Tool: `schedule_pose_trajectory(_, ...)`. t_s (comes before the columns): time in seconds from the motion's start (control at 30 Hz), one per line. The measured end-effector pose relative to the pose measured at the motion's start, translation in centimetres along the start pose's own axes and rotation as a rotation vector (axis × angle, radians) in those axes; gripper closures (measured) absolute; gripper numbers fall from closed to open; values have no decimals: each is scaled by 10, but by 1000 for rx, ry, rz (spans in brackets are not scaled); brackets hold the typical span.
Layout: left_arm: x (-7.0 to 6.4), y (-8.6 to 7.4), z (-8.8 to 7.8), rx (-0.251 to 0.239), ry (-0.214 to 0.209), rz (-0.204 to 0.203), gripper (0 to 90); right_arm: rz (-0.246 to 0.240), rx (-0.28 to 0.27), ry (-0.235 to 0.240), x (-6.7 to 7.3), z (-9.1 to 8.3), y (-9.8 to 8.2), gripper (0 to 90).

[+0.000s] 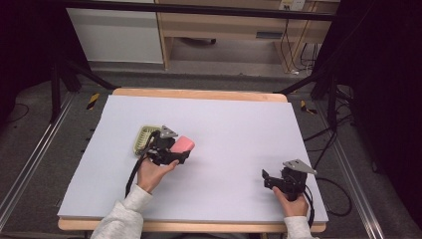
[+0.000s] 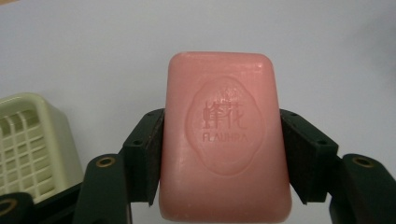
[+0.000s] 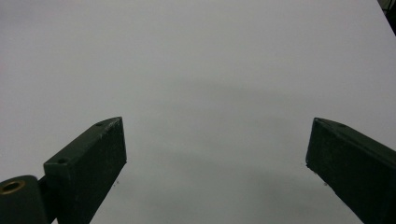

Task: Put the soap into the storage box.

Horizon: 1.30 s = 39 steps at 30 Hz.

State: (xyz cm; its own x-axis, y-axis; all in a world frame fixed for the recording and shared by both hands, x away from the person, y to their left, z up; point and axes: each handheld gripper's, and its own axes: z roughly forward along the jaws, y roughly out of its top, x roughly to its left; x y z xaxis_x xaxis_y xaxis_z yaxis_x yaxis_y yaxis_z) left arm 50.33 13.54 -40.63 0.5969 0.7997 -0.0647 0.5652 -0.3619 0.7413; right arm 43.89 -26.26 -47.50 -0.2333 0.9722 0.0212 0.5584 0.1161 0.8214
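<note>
Left tool (image 2: 223,154) is clamped on the soap (image 2: 225,135), pads pressing its two long sides, so the bar's long axis runs straight out along the jaws and the embossed face looks up at the camera. In the high view the left tool (image 1: 175,152) carries the soap (image 1: 184,144) above the worktop (image 1: 234,124), bar sticking out toward the centre. Key relation: the dish (image 2: 32,144) sits just beside the tool on its left in the left gripper view, and in the high view the dish (image 1: 144,138) is right behind and left of the hand, nearly touching the tool body. So if the soap is headed for the dish, my read is the move is short and sideways, with the bar's long axis needing to line up with the dish's long side; can't tell yet whether it does. Right tool (image 1: 271,180) is open and empty, jaws wide over bare worktop, parked near the front right edge, well apart from soap and dish. Left hand is clearly the nearer one.
</note>
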Motion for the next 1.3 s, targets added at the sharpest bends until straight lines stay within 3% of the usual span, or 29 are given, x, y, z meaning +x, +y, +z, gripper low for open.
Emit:
schedule_pose_trajectory(0.7, 49, -6, -25, -52, 74, -84, 373, -10, -4, 3, 4, 1, 1, 53)
schedule_pose_trajectory(1.3, 79, -7, -21, -57, 137, -132, 374, -20, -1, 5, 6, 2, 1, 53)
